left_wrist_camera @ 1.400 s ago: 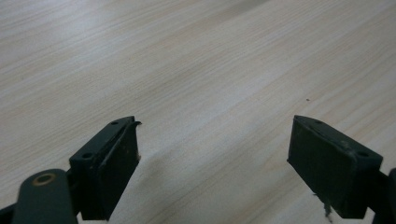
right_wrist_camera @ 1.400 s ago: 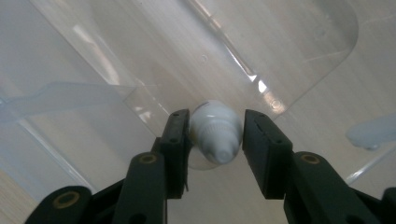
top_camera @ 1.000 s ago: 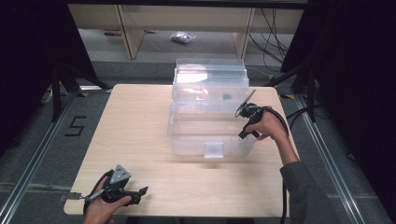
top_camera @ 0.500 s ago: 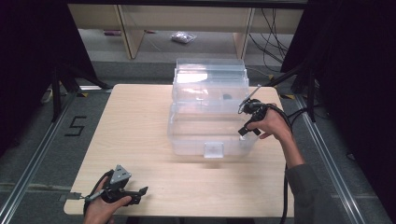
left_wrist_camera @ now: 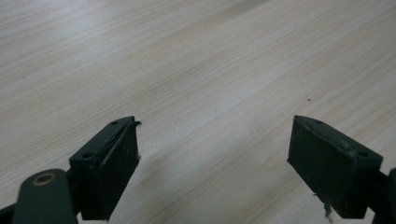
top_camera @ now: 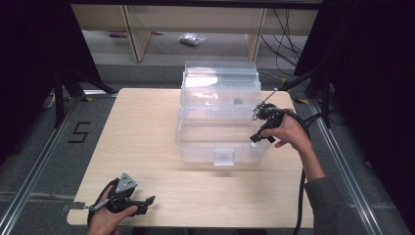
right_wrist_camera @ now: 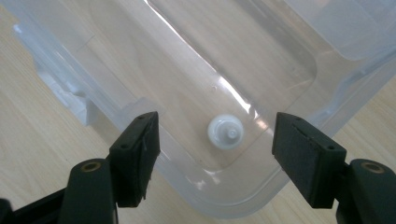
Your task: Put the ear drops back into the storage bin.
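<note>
A clear plastic box stands mid-table with its lid raised at the back. My right gripper hangs over the box's near right corner and points down into it. Its jaws have just been opening and stand open. Below them a small white round piece lies on the box floor, free of both pads; the high view shows the white piece inside that corner. My left gripper rests low at the table's near left corner, open over bare wood.
The wooden table has free room left of and in front of the box. A small dark thing shows in the box's far part. Shelves and a bag lie beyond the table, with cables at the right.
My right hand has risen a little over the box's near right corner. The left hand and its gripper have stayed put.
</note>
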Available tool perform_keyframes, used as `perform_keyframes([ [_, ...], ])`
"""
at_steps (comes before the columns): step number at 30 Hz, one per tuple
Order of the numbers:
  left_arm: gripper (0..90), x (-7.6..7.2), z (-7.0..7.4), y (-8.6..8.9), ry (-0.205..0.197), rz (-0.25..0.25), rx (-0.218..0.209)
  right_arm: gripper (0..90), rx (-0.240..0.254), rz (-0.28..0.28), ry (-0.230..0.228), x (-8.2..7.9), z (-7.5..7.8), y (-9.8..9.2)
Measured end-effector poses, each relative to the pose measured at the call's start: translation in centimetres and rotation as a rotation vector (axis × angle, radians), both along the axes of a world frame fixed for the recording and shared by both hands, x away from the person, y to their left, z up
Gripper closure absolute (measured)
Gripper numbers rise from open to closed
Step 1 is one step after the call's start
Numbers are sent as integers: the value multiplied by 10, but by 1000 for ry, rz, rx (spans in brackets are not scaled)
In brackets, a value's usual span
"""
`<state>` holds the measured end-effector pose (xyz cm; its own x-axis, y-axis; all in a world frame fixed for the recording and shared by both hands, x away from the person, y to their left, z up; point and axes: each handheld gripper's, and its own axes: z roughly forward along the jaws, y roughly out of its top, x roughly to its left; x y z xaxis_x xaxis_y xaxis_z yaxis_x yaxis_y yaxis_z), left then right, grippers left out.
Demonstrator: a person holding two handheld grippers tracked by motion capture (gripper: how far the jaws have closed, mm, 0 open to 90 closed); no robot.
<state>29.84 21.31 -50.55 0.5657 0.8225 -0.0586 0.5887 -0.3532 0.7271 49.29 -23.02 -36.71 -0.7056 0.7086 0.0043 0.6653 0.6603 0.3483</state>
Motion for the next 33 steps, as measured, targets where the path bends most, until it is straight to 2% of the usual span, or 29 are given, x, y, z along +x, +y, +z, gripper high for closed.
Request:
perform_keyframes([
  [2,156,1,0,0,4,-4,6,331,4,-1,-1,0,1,0],
  [3,156,1,-1,0,4,-3,4,331,2,-20,14,-2,2,1],
  [5,156,1,0,1,3,-9,13,331,9,9,-5,-1,1,1],
  [6,156,0,0,0,0,-1,0,330,9,10,-7,-1,1,1],
  [7,156,0,0,2,8,-11,15,330,10,9,-7,-1,1,1],
  [10,156,1,0,1,4,7,32,328,5,7,-9,-2,2,1],
  [12,156,0,0,1,7,-2,21,329,8,15,-7,-3,3,1],
  [13,156,1,0,1,3,0,20,328,7,11,-13,-3,3,1],
  [15,156,0,0,0,2,2,10,329,9,-12,8,-6,5,2],
  [17,156,0,0,0,7,0,8,328,8,-16,2,-7,7,2],
  [21,156,0,1,1,5,0,11,328,20,-17,2,-9,8,2],
  [22,156,0,0,0,7,1,9,327,11,1,-16,-9,9,1],
  [24,156,0,0,0,6,-1,11,325,18,-10,-1,-11,9,1],
  [31,156,1,0,1,-2,6,22,315,18,-7,-9,-13,10,4],
  [32,156,0,2,2,21,-15,27,311,19,-11,-11,-14,10,5],
  [33,156,0,0,0,4,5,11,304,18,-2,-17,-14,11,5],
])
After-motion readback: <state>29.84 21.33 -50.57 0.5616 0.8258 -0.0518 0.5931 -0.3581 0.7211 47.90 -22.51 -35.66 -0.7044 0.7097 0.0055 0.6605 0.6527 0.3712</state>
